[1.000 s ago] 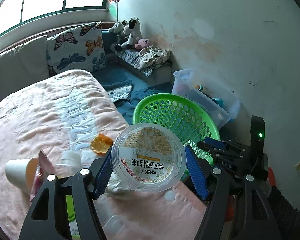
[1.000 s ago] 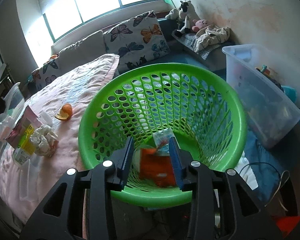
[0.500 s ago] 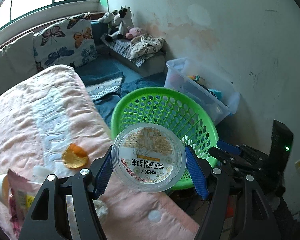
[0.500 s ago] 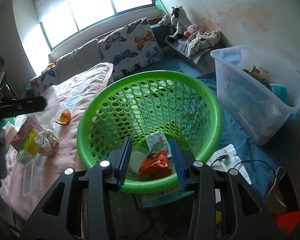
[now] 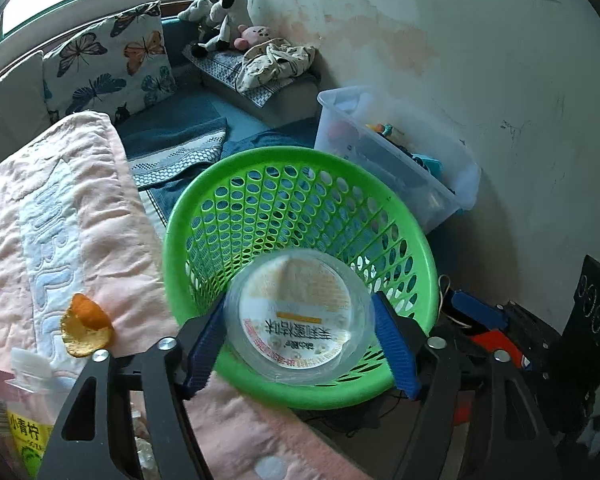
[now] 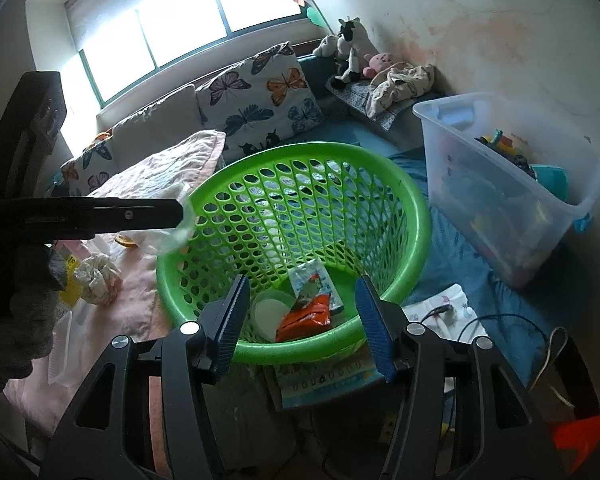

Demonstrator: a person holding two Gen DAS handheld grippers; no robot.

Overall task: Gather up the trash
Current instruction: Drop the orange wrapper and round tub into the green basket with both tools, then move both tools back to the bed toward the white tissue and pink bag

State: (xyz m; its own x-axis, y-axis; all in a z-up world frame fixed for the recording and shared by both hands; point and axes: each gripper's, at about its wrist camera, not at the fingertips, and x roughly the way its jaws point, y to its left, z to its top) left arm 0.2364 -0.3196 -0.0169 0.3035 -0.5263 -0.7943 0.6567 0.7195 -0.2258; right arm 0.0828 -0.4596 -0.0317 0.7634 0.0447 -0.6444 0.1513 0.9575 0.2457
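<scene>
My left gripper [image 5: 300,344] is shut on a clear round plastic container [image 5: 298,314] with a printed label, held over the near rim of the green mesh basket [image 5: 260,168]. From the right wrist view the left gripper [image 6: 100,216] reaches in from the left with the container [image 6: 172,228] at the basket's [image 6: 416,216] left rim. My right gripper [image 6: 302,324] is open and empty, above the basket's near edge. Inside the basket lie an orange wrapper [image 6: 306,316], a white lid [image 6: 270,314] and a small packet [image 6: 314,284].
On the pink blanket [image 5: 60,208] lie an orange peel [image 5: 85,325], a drink pouch [image 5: 24,432], a crumpled tissue [image 6: 98,278] and a clear tray [image 6: 62,346]. A clear storage bin [image 6: 500,200] stands right of the basket. Cables [image 6: 480,320] lie on the floor.
My left gripper has carried the container from above the blanket rightward to over the basket. My right gripper has opened wider and drawn back from the basket's inside.
</scene>
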